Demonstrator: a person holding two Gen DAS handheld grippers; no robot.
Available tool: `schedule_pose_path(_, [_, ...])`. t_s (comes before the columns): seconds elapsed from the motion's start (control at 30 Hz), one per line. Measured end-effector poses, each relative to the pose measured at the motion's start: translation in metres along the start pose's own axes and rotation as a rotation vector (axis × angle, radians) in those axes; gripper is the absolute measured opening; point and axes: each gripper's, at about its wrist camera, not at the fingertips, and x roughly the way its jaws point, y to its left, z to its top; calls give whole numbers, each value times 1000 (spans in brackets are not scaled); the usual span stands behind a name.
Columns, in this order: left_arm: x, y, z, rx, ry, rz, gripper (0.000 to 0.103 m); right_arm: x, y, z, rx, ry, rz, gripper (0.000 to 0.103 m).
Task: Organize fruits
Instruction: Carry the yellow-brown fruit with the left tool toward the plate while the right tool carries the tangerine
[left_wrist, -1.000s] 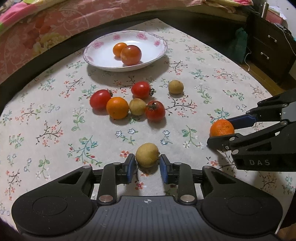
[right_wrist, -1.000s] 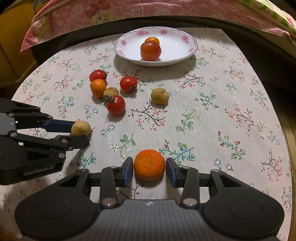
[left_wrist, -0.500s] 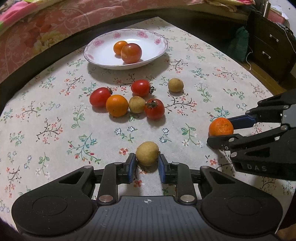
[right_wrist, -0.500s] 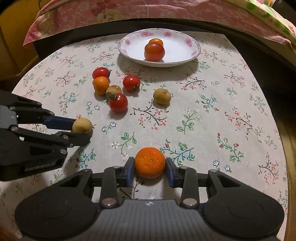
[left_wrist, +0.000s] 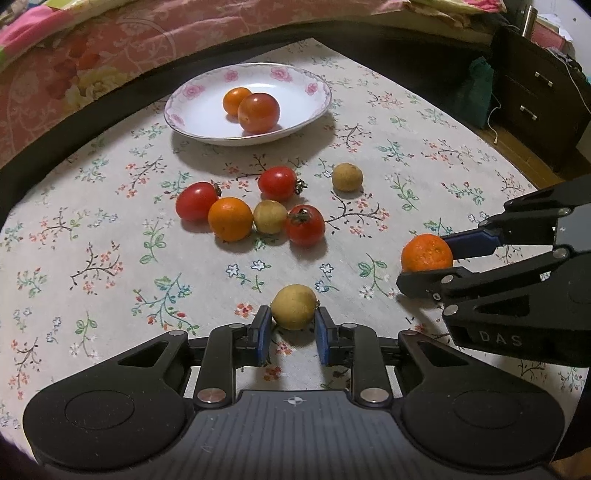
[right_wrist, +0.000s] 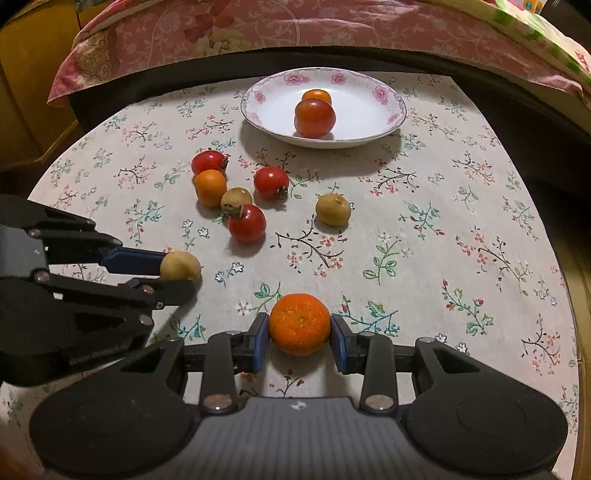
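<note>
Floral cloth covers the tabletop (left_wrist: 92, 229), and you've got both grabs on: your left gripper (left_wrist: 291, 325) has its fingers (left_wrist: 263, 334) narrowed onto the yellow-brown fruit (left_wrist: 294, 306), pads pressing both sides, fruit apparently at cloth level. Your right gripper (right_wrist: 300, 338) is clamped the same way on the mandarin (right_wrist: 299, 323); from the left wrist view its fingers sit above and below that mandarin, low near the cloth. The white plate (left_wrist: 192, 122) with pink roses sits at the far side, well apart from both grippers, already carrying an orange fruit (left_wrist: 234, 99) and a reddish tomato (left_wrist: 258, 112) that touch. Between you and the plate is a loose cluster, three red tomatoes, one orange fruit and a yellow-brown one, with another yellow-brown fruit (left_wrist: 347, 177) off to its right. Risks, as a judgement: both held fruits are round and smooth, and each is caught near the fingertips rather than deep in, so a quick lift or wrist roll could squirt one out and send it rolling off the tabletop edge. Squeezing harder could bruise the softer small fruit. Carrying low toward the plate risks clipping the cluster and scattering tomatoes. Both grippers heading for one plate could collide over it. Dropping from height onto the two fruits already there could knock them over the shallow rim.
</note>
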Motion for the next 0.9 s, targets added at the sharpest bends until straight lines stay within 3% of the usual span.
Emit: schedule_pose_path(0.9, [-1, 2, 8, -5, -30, 5, 34, 0, -4, 6, 30, -7, -7, 34])
